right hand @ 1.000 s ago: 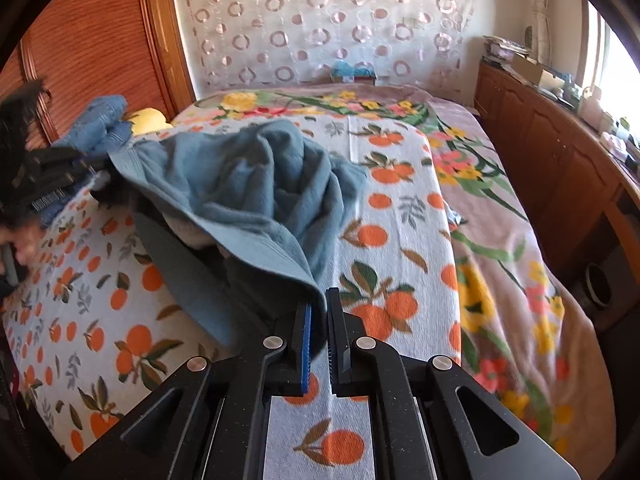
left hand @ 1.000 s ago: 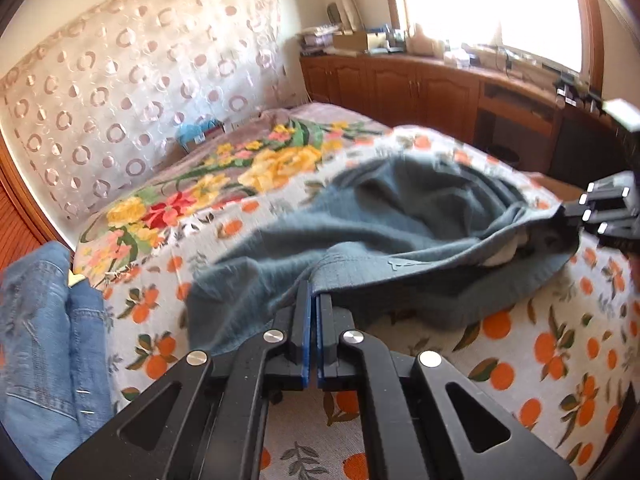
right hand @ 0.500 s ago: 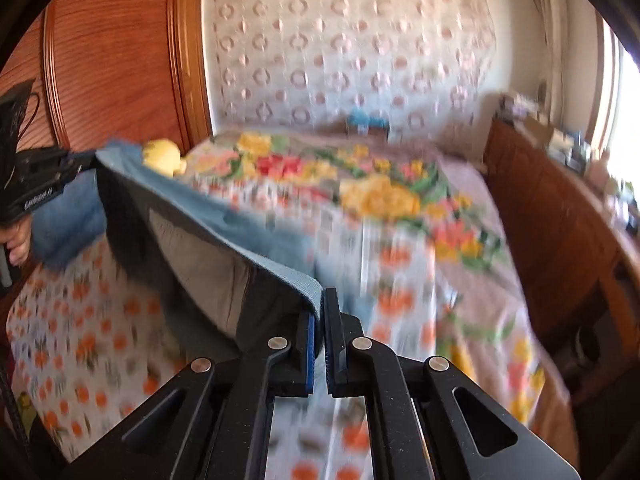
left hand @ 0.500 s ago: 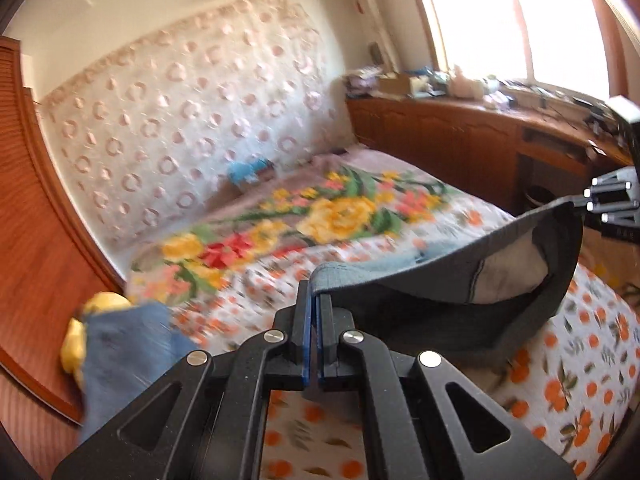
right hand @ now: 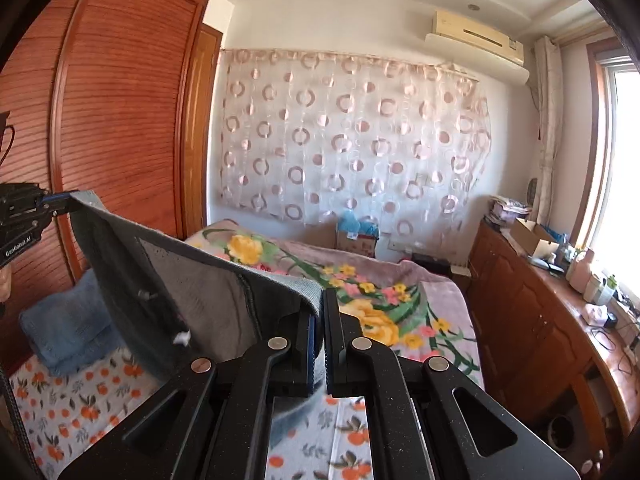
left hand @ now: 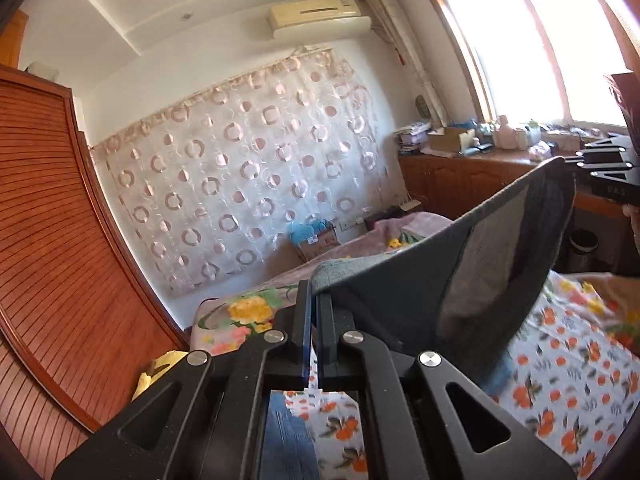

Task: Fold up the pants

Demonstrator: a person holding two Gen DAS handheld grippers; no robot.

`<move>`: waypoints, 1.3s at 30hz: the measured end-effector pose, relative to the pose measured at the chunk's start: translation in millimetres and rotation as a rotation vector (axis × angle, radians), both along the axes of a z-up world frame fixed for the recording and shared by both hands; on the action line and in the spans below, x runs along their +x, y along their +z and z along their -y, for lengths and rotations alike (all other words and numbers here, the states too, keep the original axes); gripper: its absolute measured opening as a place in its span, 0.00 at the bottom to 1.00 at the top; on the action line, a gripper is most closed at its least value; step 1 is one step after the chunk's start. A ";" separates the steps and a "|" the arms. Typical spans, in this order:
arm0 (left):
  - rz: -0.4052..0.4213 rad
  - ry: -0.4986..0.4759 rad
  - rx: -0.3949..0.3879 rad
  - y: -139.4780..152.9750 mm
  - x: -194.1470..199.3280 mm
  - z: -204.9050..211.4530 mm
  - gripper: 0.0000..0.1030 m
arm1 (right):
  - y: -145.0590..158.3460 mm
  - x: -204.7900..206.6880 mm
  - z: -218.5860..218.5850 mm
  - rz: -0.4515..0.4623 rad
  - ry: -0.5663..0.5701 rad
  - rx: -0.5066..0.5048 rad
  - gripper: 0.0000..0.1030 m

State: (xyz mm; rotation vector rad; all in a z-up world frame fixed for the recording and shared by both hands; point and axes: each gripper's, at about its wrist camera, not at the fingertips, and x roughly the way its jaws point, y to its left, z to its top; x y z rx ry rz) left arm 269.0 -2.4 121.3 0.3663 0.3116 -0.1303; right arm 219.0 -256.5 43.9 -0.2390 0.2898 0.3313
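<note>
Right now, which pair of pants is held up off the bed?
The grey-blue pants, stretched between both grippers; the blue jeans lie bundled on the bed by the wardrobe.

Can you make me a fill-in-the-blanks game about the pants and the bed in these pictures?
1. The left gripper and the right gripper are both shut on the gray ____.
2. The pants hang above the ____.
3. The sheet has a print of ____ fruits.
4. Folded blue jeans lie near the wooden ____.

Missing words: pants; bed; orange; wardrobe

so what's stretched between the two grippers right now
The pants' waistband, pulled taut from the left gripper to the right gripper, nothing else between; both wrist views show it.
</note>
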 end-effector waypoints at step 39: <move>-0.447 -0.056 0.001 -238.7 -117.9 22.4 0.18 | -151.5 -66.5 39.4 -0.438 -0.006 -0.020 0.08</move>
